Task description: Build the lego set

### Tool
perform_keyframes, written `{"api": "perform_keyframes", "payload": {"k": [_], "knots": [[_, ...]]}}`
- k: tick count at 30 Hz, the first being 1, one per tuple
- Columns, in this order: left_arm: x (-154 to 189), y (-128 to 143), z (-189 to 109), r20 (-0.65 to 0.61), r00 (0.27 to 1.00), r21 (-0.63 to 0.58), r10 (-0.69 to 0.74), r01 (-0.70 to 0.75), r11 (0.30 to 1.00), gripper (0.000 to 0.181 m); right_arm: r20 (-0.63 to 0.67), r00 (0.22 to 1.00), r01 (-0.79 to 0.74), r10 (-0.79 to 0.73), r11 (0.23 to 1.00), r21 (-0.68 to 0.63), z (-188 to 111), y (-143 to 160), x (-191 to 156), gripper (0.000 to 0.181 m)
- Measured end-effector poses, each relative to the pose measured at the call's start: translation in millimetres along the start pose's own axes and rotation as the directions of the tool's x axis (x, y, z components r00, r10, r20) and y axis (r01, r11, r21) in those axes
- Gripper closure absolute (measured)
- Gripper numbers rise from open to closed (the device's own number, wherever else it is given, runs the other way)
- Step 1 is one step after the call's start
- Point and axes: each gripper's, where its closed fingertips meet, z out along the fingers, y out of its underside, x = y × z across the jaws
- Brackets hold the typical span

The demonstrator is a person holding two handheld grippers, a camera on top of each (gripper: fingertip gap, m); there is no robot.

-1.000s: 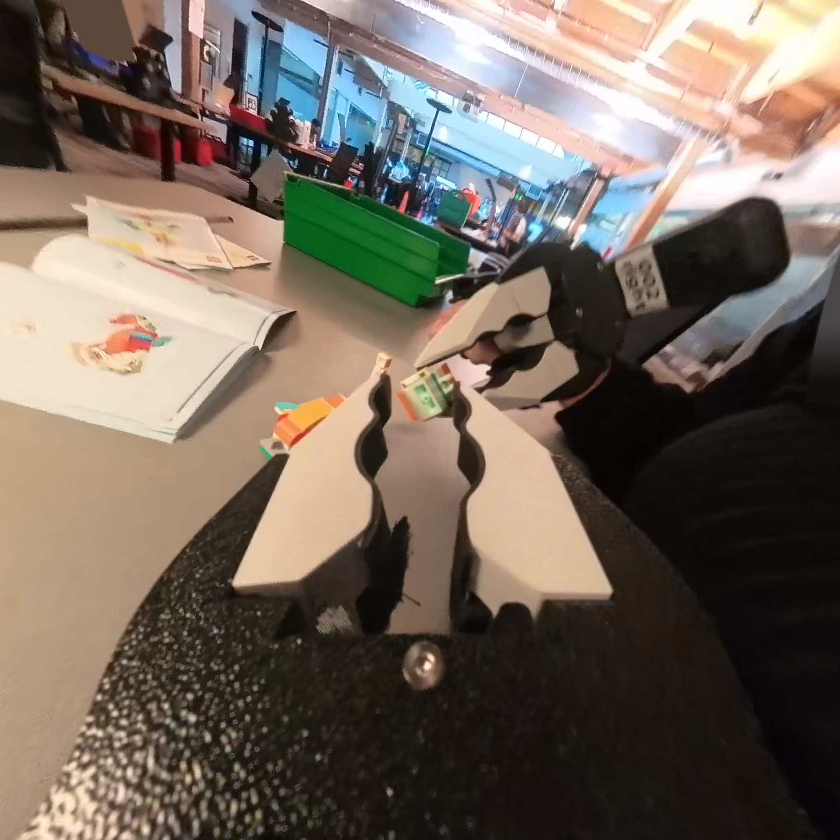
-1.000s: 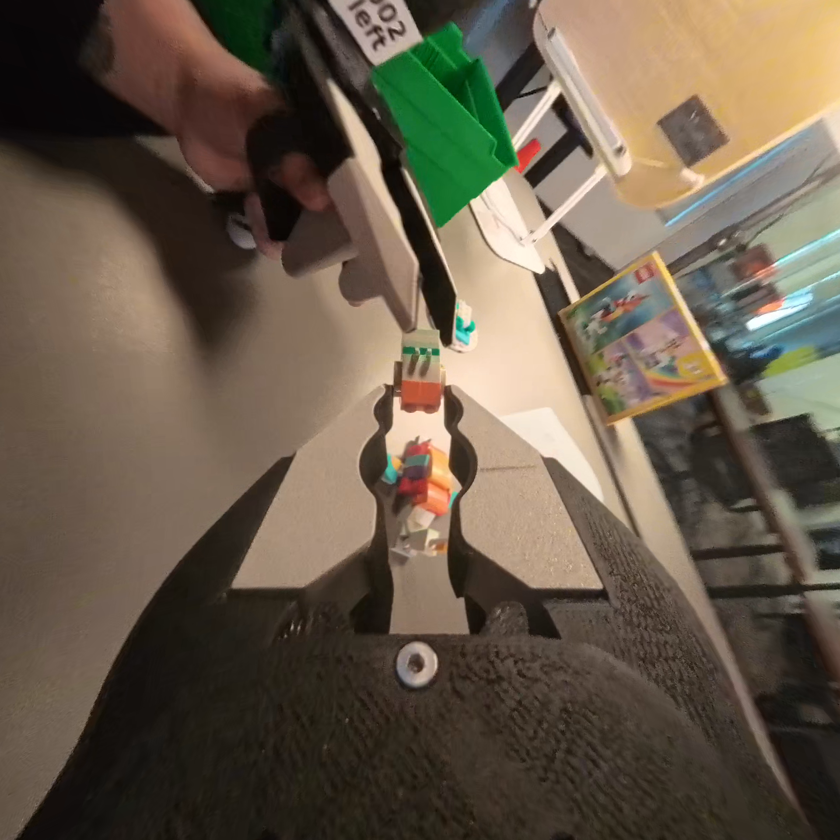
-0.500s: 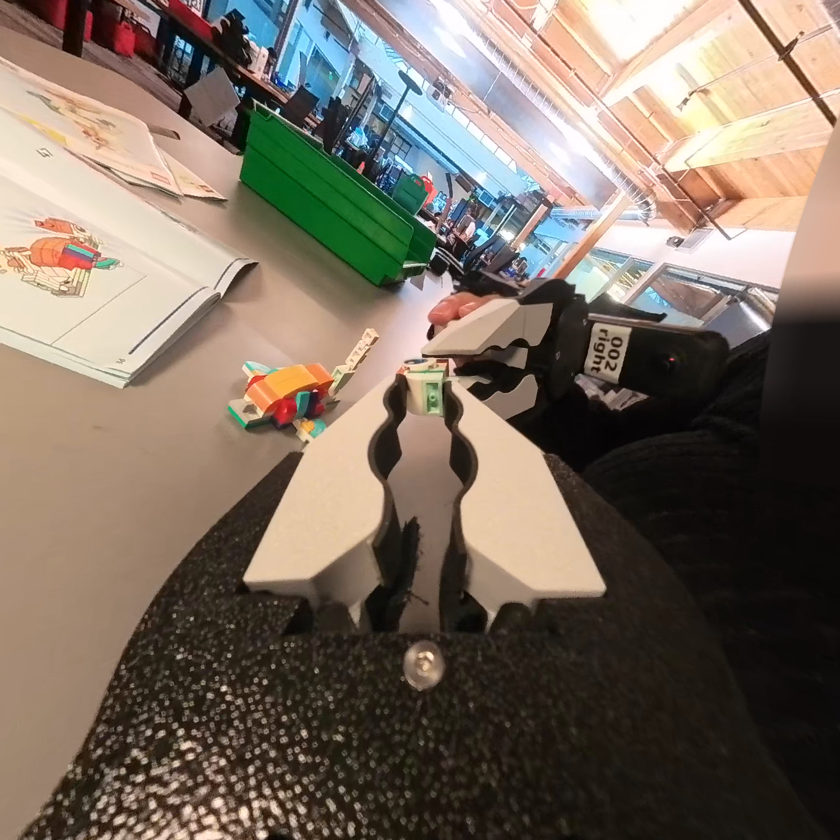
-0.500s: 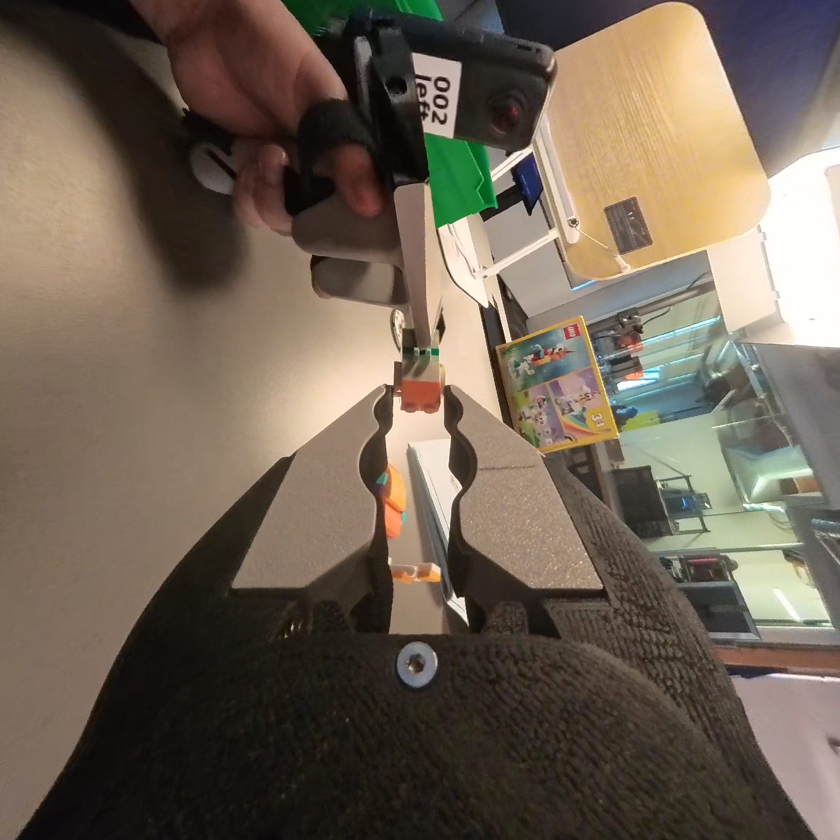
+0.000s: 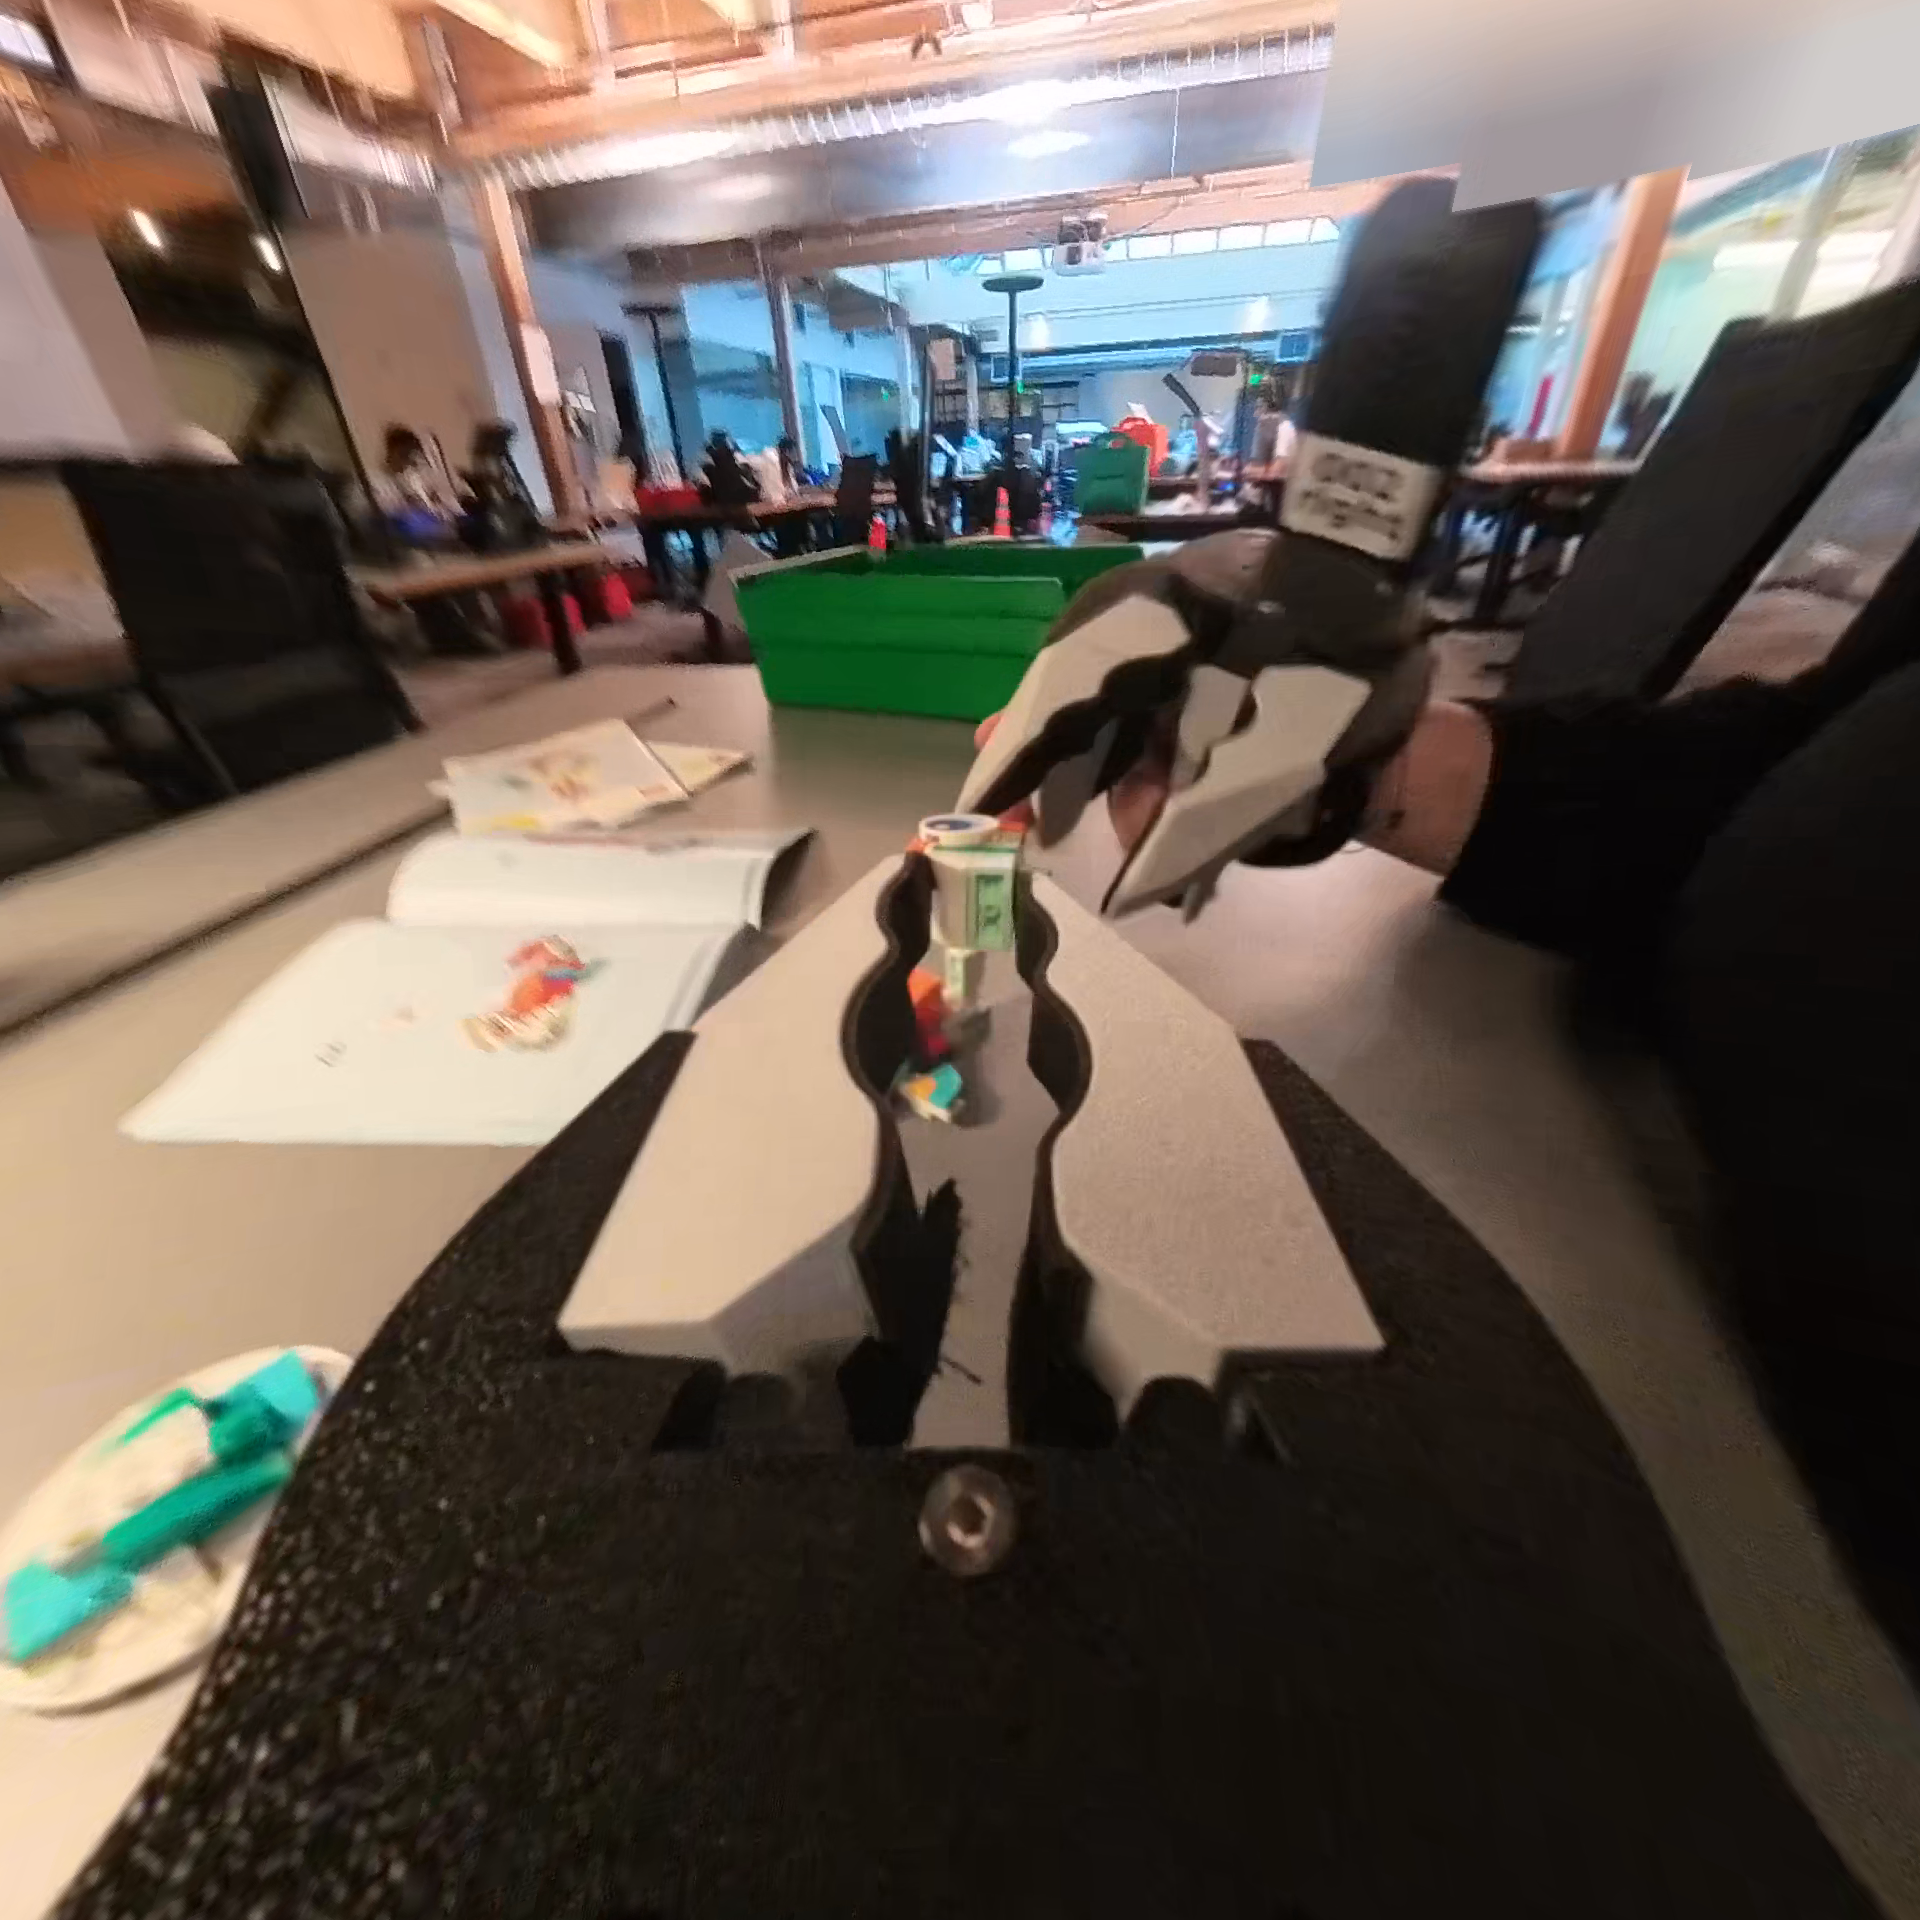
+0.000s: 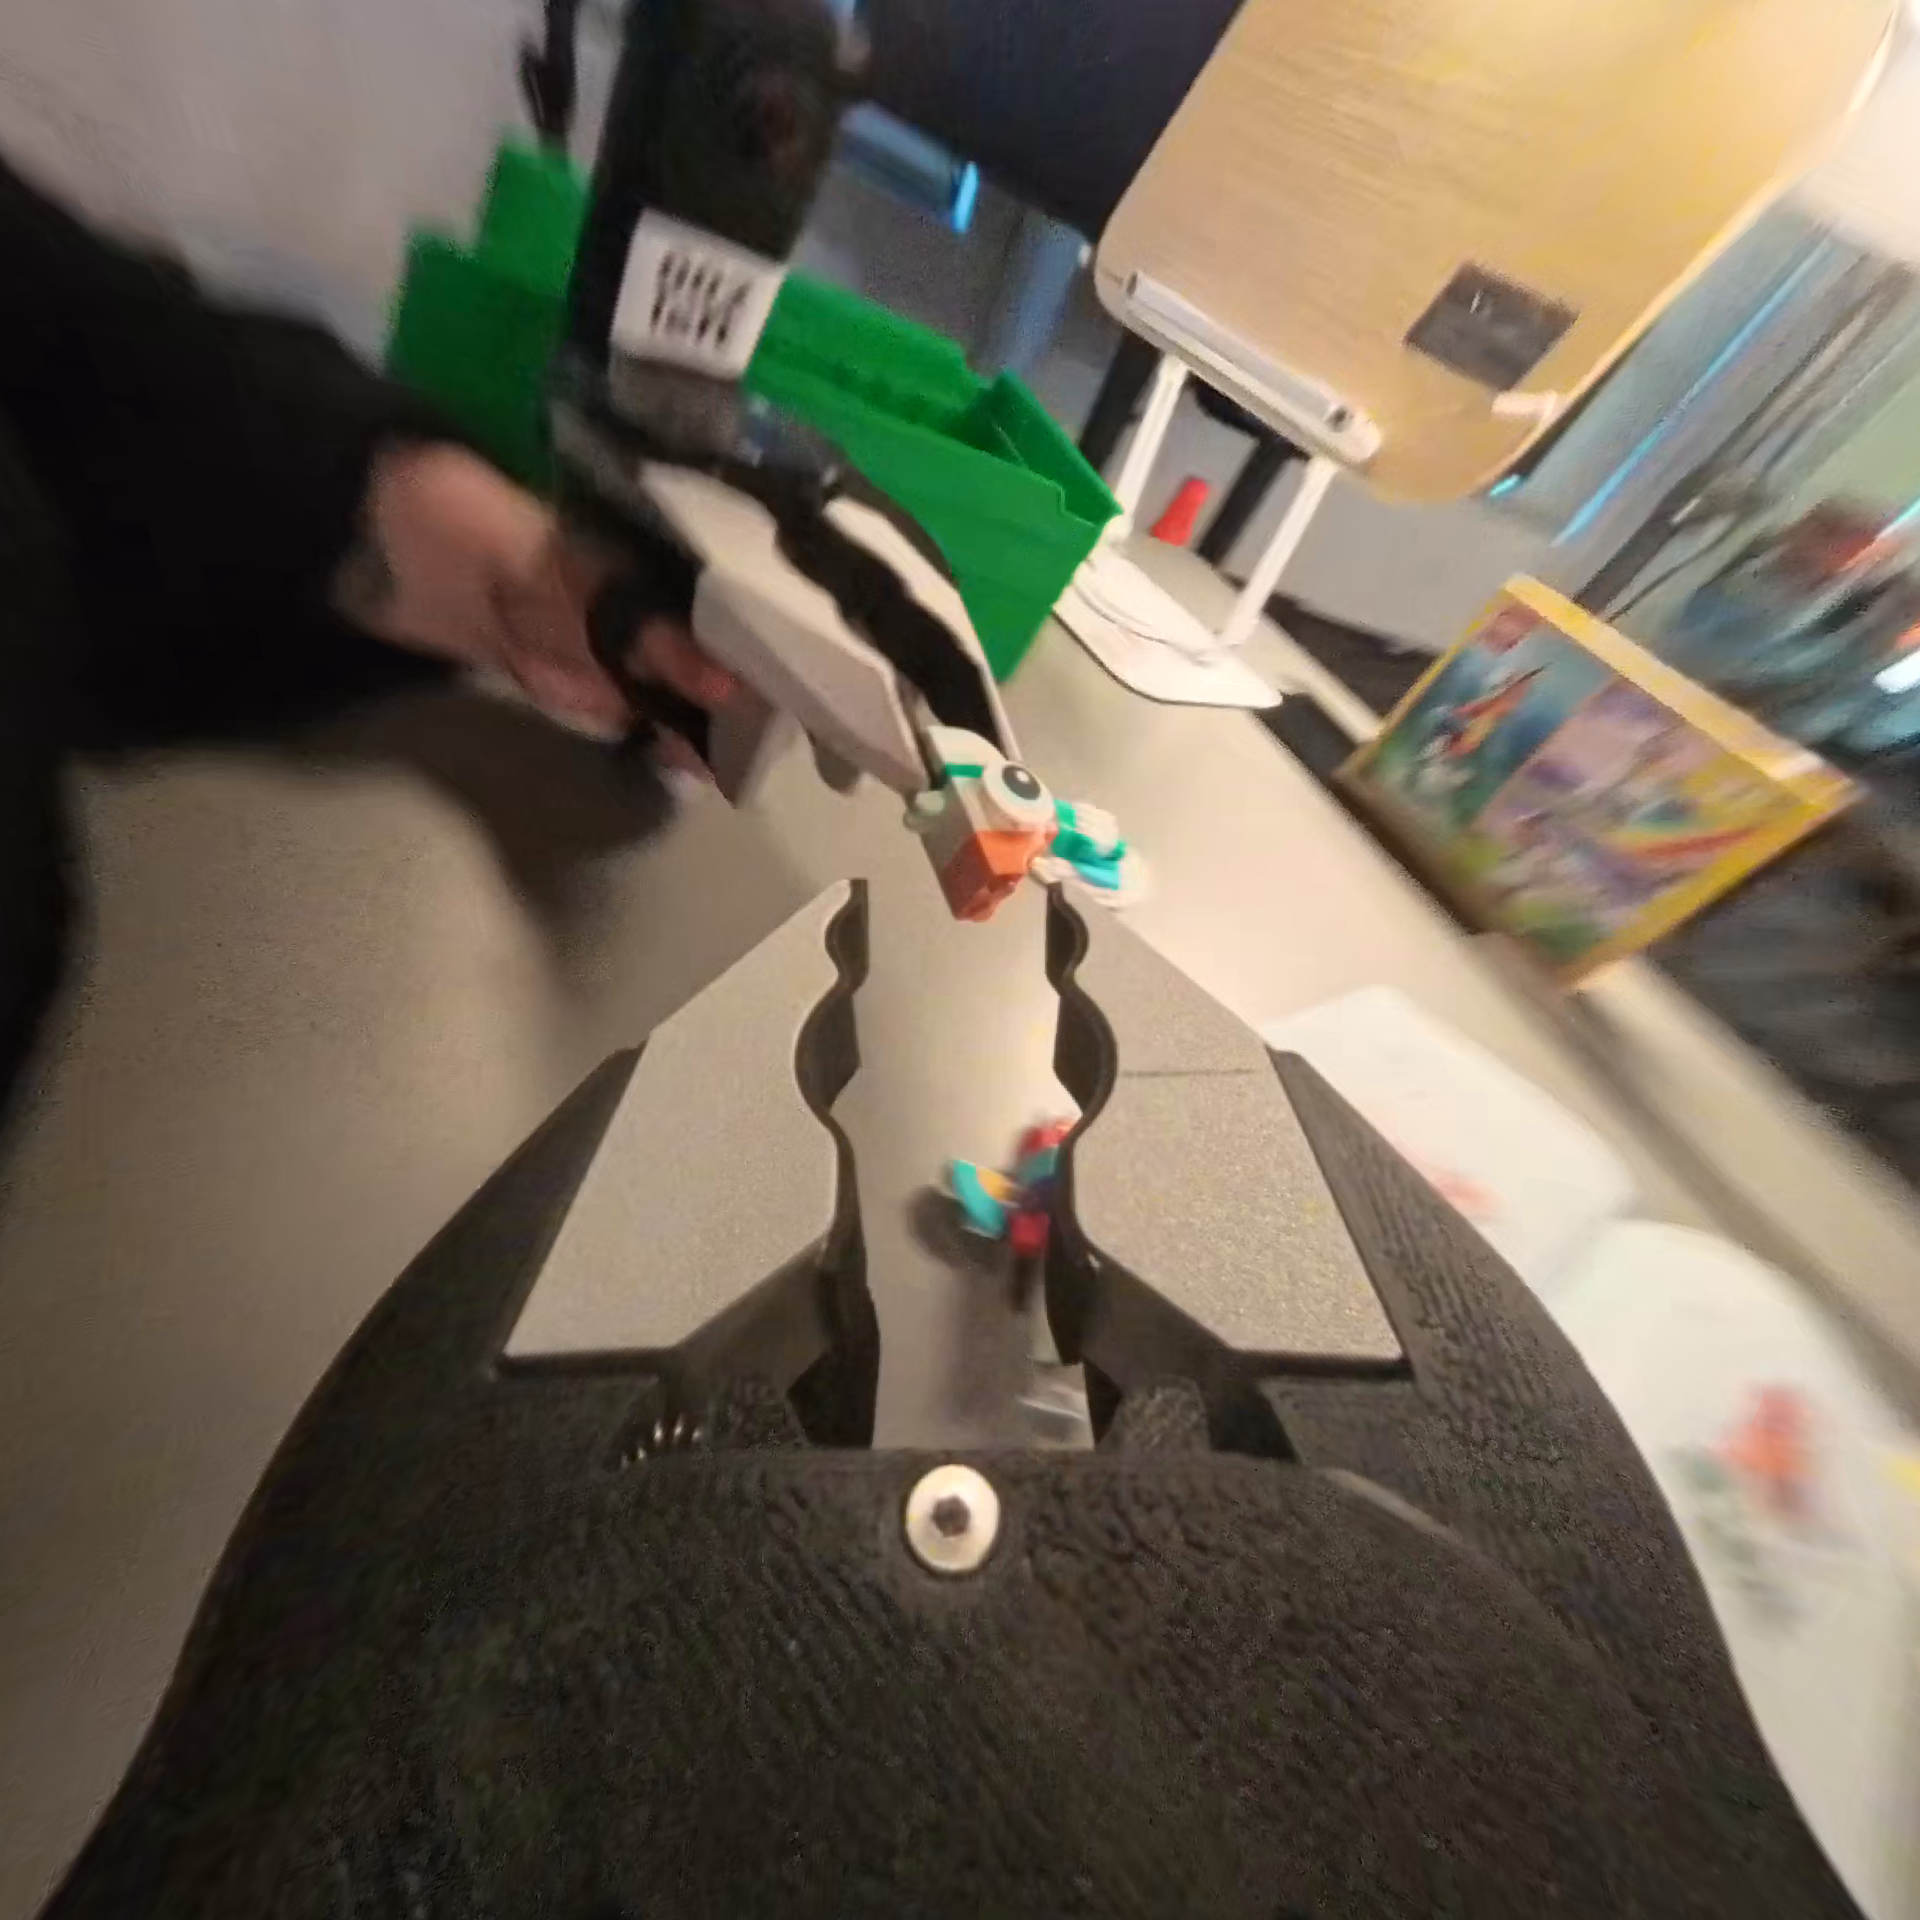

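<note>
Right gripper [image 6: 951,904] has released; grey table [image 5: 260,1226] bears booklet [image 5: 436,1029]

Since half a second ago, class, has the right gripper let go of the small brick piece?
Yes. The right gripper now stands open, clear of the brick piece, which the left gripper holds alone above the table.

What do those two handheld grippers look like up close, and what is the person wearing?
Each gripper, left and right, has two grey wedge-shaped fingers with wavy black inner edges, set in a rough black speckled body with a silver screw. A black camera block with a white label sits on top. The person wears black sleeves.
</note>
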Motion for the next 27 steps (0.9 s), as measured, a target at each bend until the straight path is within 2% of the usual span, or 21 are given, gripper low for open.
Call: {"api": "perform_keyframes", "payload": {"k": [2,5,8,10,12,18,21,23,24,25,27], "knots": [[4,-7,-2,0.011,0.995,0.034,0.098,-0.098,0.995,0.168,0.112,0.95,-0.302,0.293,0.95,0.077,-4,-12,1,0.146],[9,-15,-5,0.029,0.978,0.075,0.206,-0.208,0.975,0.168,0.246,0.736,-0.663,0.631,0.746,0.068,-6,-20,8,0.148],[14,-22,-7,0.049,0.954,0.11,0.297,-0.3,0.947,0.168,0.389,0.474,-0.851,0.79,0.524,-0.027,-7,-28,1,0.149],[18,-25,-8,0.055,0.938,0.119,0.343,-0.347,0.93,0.168,0.442,0.37,-0.897,0.817,0.438,-0.061,-8,-33,-3,0.152],[21,-26,-8,0.058,0.926,0.124,0.372,-0.377,0.918,0.168,0.463,0.306,-0.918,0.832,0.387,-0.089,-7,-34,-6,0.155],[25,-25,-6,0.057,0.912,0.12,0.406,-0.41,0.904,0.168,0.49,0.241,-0.93,0.838,0.343,-0.129,-4,-30,-12,0.163],[23,-24,-6,0.051,0.929,0.118,0.367,-0.37,0.921,0.168,0.492,0.251,-0.932,0.834,0.346,-0.111,-3,-29,-11,0.165],[23,-23,-4,-0.008,0.985,0.119,0.172,-0.17,0.978,0.166,0.47,0.318,-0.915,0.823,0.396,-0.073,-4,-26,-8,0.166],[23,-23,-2,-0.063,0.997,0.109,0.043,-0.036,0.993,0.148,0.452,0.373,-0.899,0.81,0.436,-0.04,-4,-25,-5,0.167],[23,-22,-2,-0.115,0.991,0.099,-0.074,0.085,0.991,0.136,0.44,0.432,-0.877,0.788,0.481,-0.001,-6,-25,-1,0.167],[17,-22,-2,-0.173,0.946,0.086,-0.274,0.291,0.953,0.133,0.427,0.543,-0.819,0.723,0.568,0.08,-12,-29,4,0.167]]}}
